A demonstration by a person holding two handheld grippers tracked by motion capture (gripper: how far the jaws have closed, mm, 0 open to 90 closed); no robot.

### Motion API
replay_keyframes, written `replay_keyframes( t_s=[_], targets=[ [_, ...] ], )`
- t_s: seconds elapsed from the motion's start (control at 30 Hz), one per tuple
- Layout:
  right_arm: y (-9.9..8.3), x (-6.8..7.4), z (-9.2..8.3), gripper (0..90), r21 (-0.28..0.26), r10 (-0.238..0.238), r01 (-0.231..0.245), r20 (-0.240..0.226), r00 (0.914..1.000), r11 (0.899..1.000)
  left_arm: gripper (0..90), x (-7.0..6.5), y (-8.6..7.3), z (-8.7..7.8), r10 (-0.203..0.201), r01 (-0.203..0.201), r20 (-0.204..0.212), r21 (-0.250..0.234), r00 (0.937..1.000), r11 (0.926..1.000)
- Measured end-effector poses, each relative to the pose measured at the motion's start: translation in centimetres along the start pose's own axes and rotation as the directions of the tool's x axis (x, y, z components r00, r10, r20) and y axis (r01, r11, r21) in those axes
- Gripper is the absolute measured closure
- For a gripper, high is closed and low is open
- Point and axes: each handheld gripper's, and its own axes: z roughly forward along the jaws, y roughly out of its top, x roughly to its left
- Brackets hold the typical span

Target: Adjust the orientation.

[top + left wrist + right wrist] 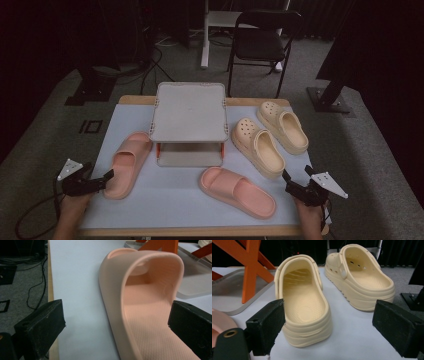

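L gripper (117,322) open w/ jaws astride pink rubber slide sandal (145,315); R gripper (328,327) open behind cream foam clog (304,305).

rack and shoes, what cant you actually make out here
- Rack's lower shelf: high view, mostly covered by the top shelf.
- Left pink slide: left gripper view, toe hidden behind its strap, heel cut off by the bottom edge.
- Far clog: right gripper view, toe hidden behind its own heel.
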Motion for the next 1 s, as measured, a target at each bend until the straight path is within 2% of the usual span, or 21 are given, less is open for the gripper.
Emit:
replay_keyframes(
  t_s=[0.13, 0.27, 0.33, 0.5, 0.57, 0.63, 0.7, 0.77, 0.87, 0.93, 0.97, 1.0],
  targets=[
    [0.0, 0.1, 0.1, 10.7, -0.005, 0.006, -0.007, -0.024, 0.9997, 1.0, 0.8, 0.2, 0.5, 1.0, -0.007, 0.007, 0.001, 0.023, 1.0, 0.9997],
    [-0.1, 0.2, 0.0, 10.7, -0.006, 0.007, -0.007, -0.038, 0.9993, 1.0, 1.0, -0.2, 0.8, 2.0, 0.038, -0.038, 0.002, 0.06, 0.9993, 0.9975],
    [-0.1, 0.1, 0.0, 10.7, -0.006, 0.014, -0.015, -0.045, 0.9989, 1.0, 1.9, -0.3, 1.1, 2.3, 0.045, -0.045, 0.009, 0.071, 0.999, 0.9964],
    [-0.2, 0.0, 0.2, 10.7, 0.007, 0.019, -0.019, -0.052, 0.9985, 1.0, 4.6, -0.2, 1.7, 2.9, 0.046, -0.046, 0.003, 0.068, 0.999, 0.9966],
    [-0.2, 0.2, 0.3, 10.7, 0.004, 0.008, -0.008, -0.05, 0.9987, 1.0, 6.5, -0.1, 2.1, 3.5, 0.064, -0.064, 0.001, 0.068, 0.998, 0.9957],
    [-0.2, 0.3, 0.4, 10.7, 0.003, 0.003, -0.003, -0.055, 0.9985, 1.0, 14.3, -0.1, 2.2, 3.8, 0.075, -0.073, -0.023, 0.063, 0.9969, 0.9953],
    [-0.2, 0.3, 0.4, 10.7, 0.012, 0.001, 0.0, -0.057, 0.9984, 1.0, 16.7, 0.0, 2.4, 4.2, 0.071, -0.07, -0.014, 0.062, 0.9974, 0.9957],
    [-0.3, 0.3, 0.5, 10.7, 0.017, 0.002, -0.001, -0.057, 0.9984, 1.0, 24.9, 0.0, 2.5, 4.6, 0.081, -0.082, 0.011, 0.061, 0.9966, 0.9948],
    [-0.3, 0.3, 0.4, 12.2, 0.016, 0.006, -0.005, -0.058, 0.9983, 1.0, 48.1, -0.2, 2.6, 4.9, 0.097, -0.097, 0.023, 0.035, 0.995, 0.9946],
    [-0.3, 0.2, 0.4, 12.7, 0.014, 0.007, -0.006, -0.057, 0.9983, 1.0, 60.2, -0.4, 2.7, 5.0, 0.106, -0.106, 0.019, 0.023, 0.9942, 0.9941],
    [-0.3, 0.2, 0.4, 12.7, 0.016, 0.009, -0.009, -0.056, 0.9984, 1.0, 68.3, -0.6, 2.7, 5.1, 0.122, -0.122, 0.003, 0.017, 0.9925, 0.9923],
    [-0.3, 0.2, 0.4, 12.7, 0.015, 0.009, -0.009, -0.054, 0.9985, 1.0, 70.5, -0.8, 2.7, 5.1, 0.137, -0.137, -0.016, 0.017, 0.9904, 0.9904]
  ],
)
